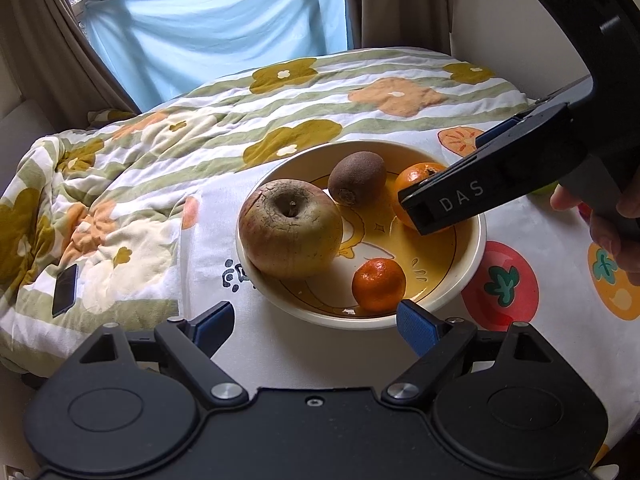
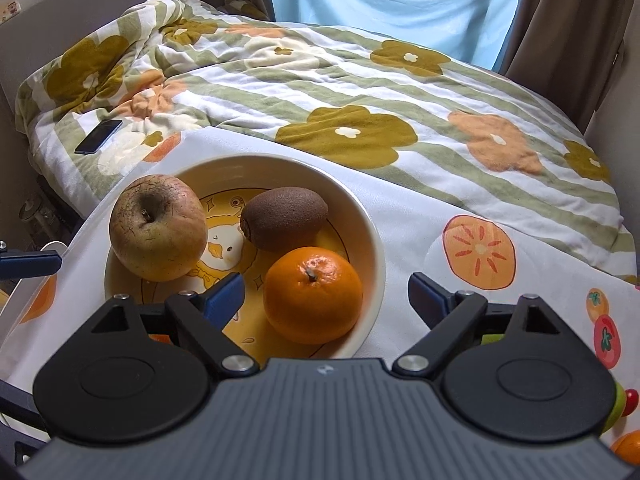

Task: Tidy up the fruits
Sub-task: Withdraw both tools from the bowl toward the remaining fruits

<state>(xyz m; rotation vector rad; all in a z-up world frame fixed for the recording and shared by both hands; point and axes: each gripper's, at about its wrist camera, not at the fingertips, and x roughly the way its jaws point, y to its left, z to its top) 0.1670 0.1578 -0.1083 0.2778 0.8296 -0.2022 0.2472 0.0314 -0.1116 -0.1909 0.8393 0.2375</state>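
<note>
Fingers of both grippers spread apart, empty; only the left wrist view shows the small mandarin [image 1: 378, 285] in the bowl [image 1: 478, 240].

In the left wrist view, the right hand-held gripper [image 1: 436, 204] covers part of the larger round orange tangerine [image 1: 416, 184]. In the right wrist view, the small orange mandarin [image 2: 160, 338] is almost wholly hidden behind that gripper's black body, and green and red round fruits [image 2: 624, 400] are cut off at the right edge, too little showing to identify.

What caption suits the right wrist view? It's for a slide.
Open right gripper poised over a bowl holding an apple, kiwi and orange.
</note>
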